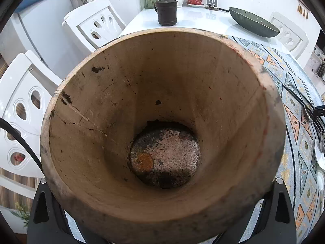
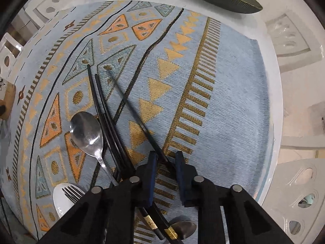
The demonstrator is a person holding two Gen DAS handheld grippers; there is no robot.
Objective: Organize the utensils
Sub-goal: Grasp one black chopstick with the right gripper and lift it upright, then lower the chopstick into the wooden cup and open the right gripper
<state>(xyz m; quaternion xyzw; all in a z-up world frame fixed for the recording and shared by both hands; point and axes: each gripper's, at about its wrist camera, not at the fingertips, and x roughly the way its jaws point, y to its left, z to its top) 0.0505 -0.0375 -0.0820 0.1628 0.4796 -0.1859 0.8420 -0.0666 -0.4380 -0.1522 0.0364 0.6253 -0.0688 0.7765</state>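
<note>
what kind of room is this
Most likely a home dining area: white dining chairs around a white table with a patterned cloth, a lidded cup and a metal spoon.

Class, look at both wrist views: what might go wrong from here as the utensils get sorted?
1. The right gripper has only one chopstick between its fingers; the thin stick may pivot or slip.
2. Lifting it could drag the crossed chopsticks and spoon.
3. The left gripper holds the wooden holder tilted; it might slip.

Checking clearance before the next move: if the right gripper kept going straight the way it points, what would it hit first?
Probably the black chopstick already between the right gripper's fingers, then the patterned cloth directly beneath.
</note>
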